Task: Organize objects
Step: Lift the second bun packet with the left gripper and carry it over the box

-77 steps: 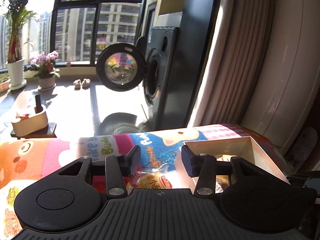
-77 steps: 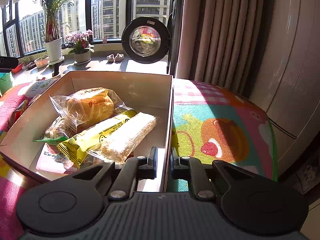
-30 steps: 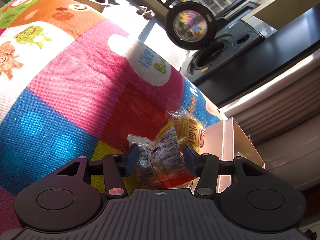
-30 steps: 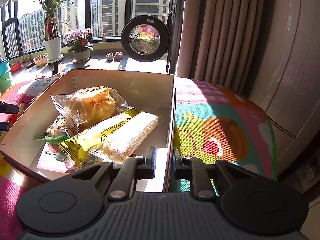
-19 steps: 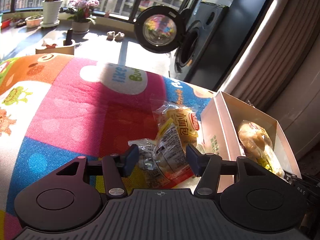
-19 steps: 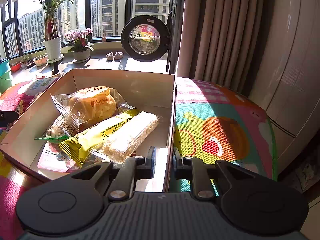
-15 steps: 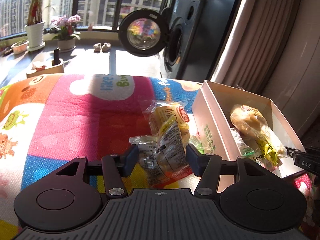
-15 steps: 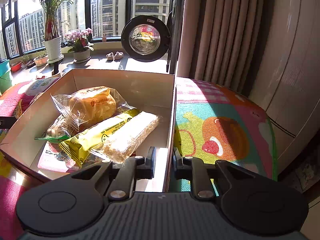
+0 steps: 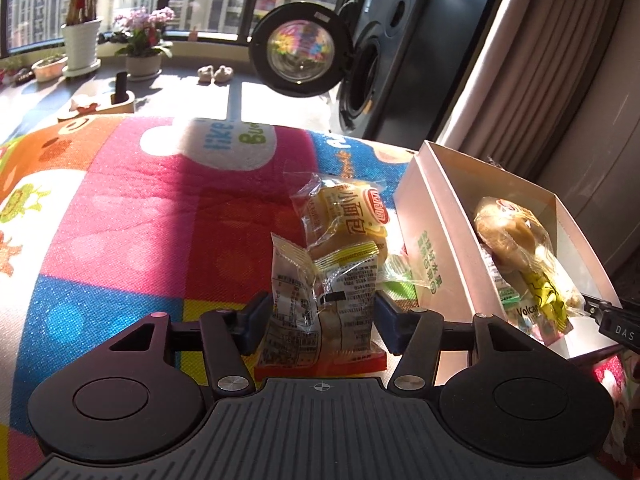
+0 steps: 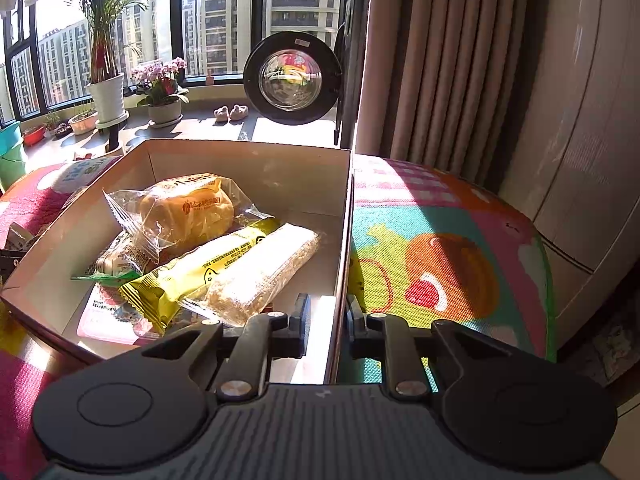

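A clear snack packet with a yellow stripe [image 9: 320, 292] stands between the pads of my left gripper [image 9: 322, 316]. The jaws are wide and open, and the wrapper edges brush both pads. Behind it lies a wrapped bun with a red logo [image 9: 348, 216], and a red packet [image 9: 320, 364] lies under it. To the right is the pale cardboard box [image 9: 440, 208]. My right gripper [image 10: 326, 322] is shut on the right wall of the box [image 10: 240, 146]. In the box lie a wrapped bun [image 10: 188, 208], a yellow bar [image 10: 192, 272] and a clear crumbly bar [image 10: 260, 268].
Everything rests on a colourful cartoon mat [image 9: 140, 220] whose right edge [image 10: 548, 280] drops off near a curtain [image 10: 440, 60]. Beyond the mat are a dark washing machine with its round door open [image 9: 300, 52] and potted plants [image 9: 144, 52] by the window.
The left wrist view has swung from a tilted look down at the mat to a level one facing the packets and box. Its jaw gap is unchanged. The right gripper has barely moved.
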`<state>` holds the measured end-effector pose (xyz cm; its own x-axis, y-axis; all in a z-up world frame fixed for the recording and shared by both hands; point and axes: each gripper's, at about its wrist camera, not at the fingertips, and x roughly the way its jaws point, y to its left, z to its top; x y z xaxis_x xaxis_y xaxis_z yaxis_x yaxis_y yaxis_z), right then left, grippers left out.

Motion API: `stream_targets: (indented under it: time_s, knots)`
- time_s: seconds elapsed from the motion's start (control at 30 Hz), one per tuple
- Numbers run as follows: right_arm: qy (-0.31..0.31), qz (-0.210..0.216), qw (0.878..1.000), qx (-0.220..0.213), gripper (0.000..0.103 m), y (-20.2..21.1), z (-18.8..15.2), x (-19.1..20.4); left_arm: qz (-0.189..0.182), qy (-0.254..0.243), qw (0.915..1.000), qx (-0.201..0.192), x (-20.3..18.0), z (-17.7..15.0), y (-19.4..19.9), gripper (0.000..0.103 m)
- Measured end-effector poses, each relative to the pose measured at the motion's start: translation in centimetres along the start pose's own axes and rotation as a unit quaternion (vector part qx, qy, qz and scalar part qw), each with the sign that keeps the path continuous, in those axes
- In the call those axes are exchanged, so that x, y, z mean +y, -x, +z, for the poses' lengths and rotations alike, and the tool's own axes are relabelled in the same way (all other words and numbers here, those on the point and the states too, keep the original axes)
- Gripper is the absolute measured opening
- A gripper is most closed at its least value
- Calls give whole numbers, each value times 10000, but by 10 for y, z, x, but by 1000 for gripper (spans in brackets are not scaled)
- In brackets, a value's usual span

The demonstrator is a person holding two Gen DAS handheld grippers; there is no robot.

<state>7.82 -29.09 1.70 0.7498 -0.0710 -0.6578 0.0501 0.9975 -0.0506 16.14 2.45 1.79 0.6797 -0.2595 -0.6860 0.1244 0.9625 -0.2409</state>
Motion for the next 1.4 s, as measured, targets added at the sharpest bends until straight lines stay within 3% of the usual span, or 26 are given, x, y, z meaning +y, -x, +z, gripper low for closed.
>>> stream_targets:
  time_s: [0.17,0.53,0.77,1.0,1.23,1.33,1.4]
  knots:
    - [1,3,10000,3,18,0,0,0,94,-252,9996,-68,-4,-1,7,56]
    - [54,-126,9994,-305,15,12,9,1,85,-277,9996,-31,-1,-1,24,54]
    - [255,-280,9988,-324,8,15,15,6,-131,-576,9976,-359,-15,5,50,52]
    - [219,-260,9989,-327,7,17,15,5,-422,-774,9952,-433,-32,11,64,51]
    - [105,-132,9993,-326,6,20,12,0,-1204,-1049,9853,-606,-85,26,49,51]
    - [37,-24,9994,-339,6,22,10,-4,-1172,-1262,9840,-462,-105,27,28,51]
    - [-1,39,9994,-356,6,24,8,-7,-940,-1431,9850,-232,-116,24,9,51]
